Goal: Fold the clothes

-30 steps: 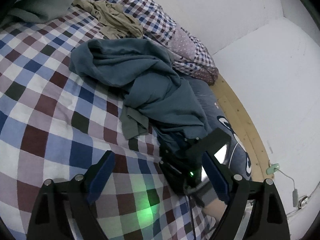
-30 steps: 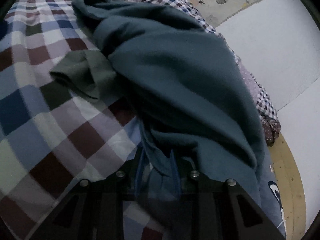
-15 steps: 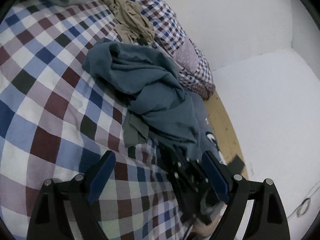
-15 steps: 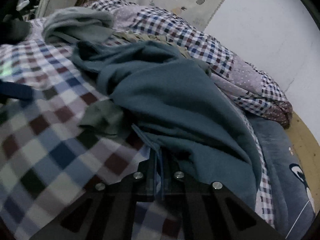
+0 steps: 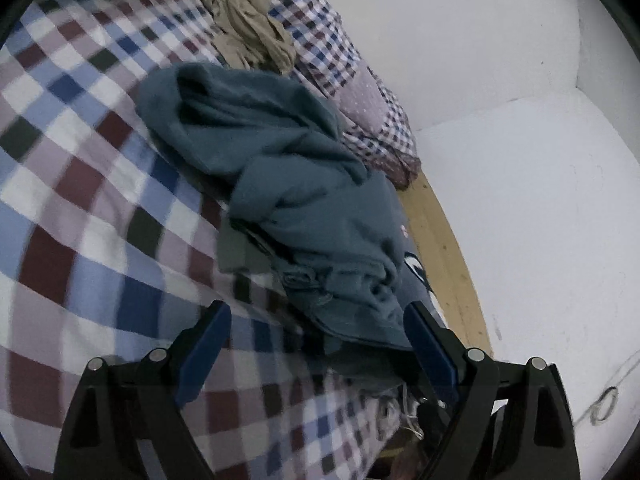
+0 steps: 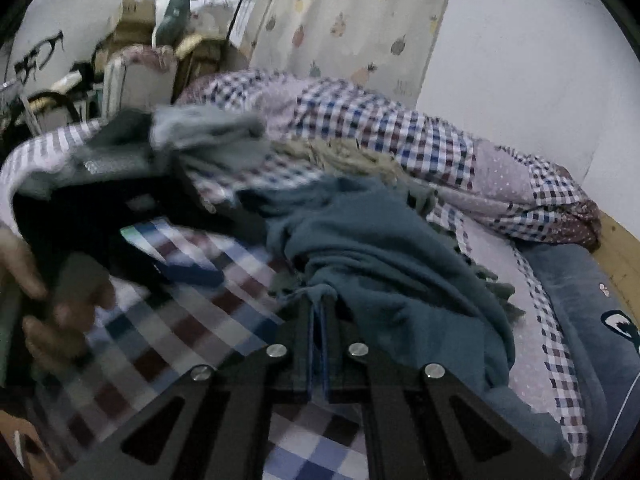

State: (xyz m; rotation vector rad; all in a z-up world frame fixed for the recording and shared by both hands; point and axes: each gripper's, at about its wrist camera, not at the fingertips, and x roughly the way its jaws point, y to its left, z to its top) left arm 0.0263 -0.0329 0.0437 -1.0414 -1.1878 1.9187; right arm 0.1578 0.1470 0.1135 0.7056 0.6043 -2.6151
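Left gripper (image 5: 318,338) fingers spread over crumpled teal garment (image 5: 288,184).

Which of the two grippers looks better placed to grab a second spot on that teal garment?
Left. The left gripper is open, empty, right beside the teal garment; the right gripper is already shut on its edge.

- A bedroom in a home: a bed under a checked bedspread (image 5: 92,208) fills the left wrist view from 7 to 11 o'clock.
- A gingham quilt (image 6: 400,136) lies bunched at 1 o'clock in the right wrist view.
- A fruit-print curtain (image 6: 352,16) hangs at 12 o'clock.
- Cardboard boxes (image 6: 132,20) and household clutter are piled at 10 o'clock.
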